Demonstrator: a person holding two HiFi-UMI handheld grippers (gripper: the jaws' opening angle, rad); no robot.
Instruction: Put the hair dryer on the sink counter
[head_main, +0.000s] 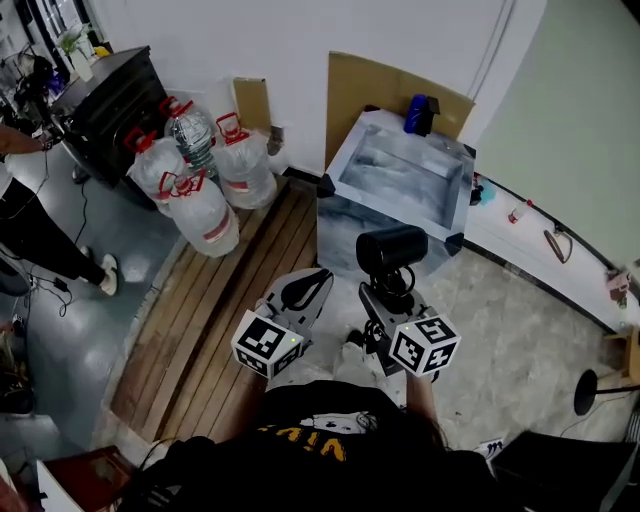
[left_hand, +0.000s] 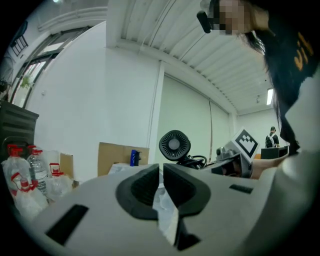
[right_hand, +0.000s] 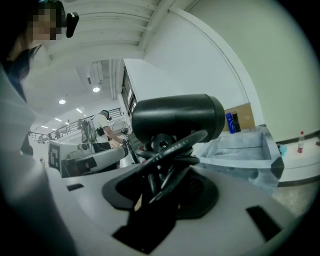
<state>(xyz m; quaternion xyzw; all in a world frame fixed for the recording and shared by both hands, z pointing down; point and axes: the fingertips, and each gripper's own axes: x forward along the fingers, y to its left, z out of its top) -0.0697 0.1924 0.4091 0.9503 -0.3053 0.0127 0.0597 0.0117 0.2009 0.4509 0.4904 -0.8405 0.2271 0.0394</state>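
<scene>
Judged to be the carry step: hair dryer (head_main: 392, 250) found lifted, not yet set on the sink surface (head_main: 345, 150). Seen in the head view hanging in the air just short of the sink's near edge, barrel uppermost and lying crosswise, handle running down into the right gripper (head_main: 385, 298).

Found the right fingers (right_hand: 200, 190) clenched on the dryer's handle, with the black cord (right_hand: 170, 150) wound about it (loops bunched right at the grasp). Noted the barrel directly above the fingers, touching nothing else.

Found the left gripper (head_main: 305, 292) near the right one and carrying nothing. Noted its fingers (left_hand: 137, 187) drawn together to a sliver of gap, with nothing pinched. Seen past them in the left gripper view: the dryer's rear grille, well apart.

Next move, as judged: carry forward over the rim, choose a flat stretch of surface rather than the basin hollow, lower until the dryer rests, then release. Glossy film over the sink, so possibly slippery. Recommend keeping clear of the blue bottle (head_main: 418, 113) at the far rim.
</scene>
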